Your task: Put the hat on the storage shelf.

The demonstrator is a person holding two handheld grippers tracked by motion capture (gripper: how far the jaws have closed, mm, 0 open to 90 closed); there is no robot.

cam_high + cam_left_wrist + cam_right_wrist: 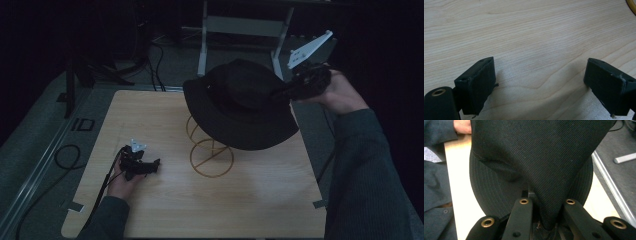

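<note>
A black brimmed hat (240, 105) hangs tilted in the air over the far right part of the wooden table (240, 200). My right gripper (287, 92) is shut on a fold of its crown. In the right gripper view the hat's cloth (536, 157) is pinched between the right gripper's (547, 202) two jaws. Under the hat stands a gold wire stand (211, 157), half hidden by the brim. My left gripper (155, 166) rests low on the table at the left, open. Between the left gripper's (540, 65) jaws lies bare wood (524, 30).
A grey metal frame (240, 25) stands on the floor behind the table. Black cables (65, 155) lie on the carpet at the left. A curve of the gold stand (632, 5) shows at the top right corner of the left gripper view.
</note>
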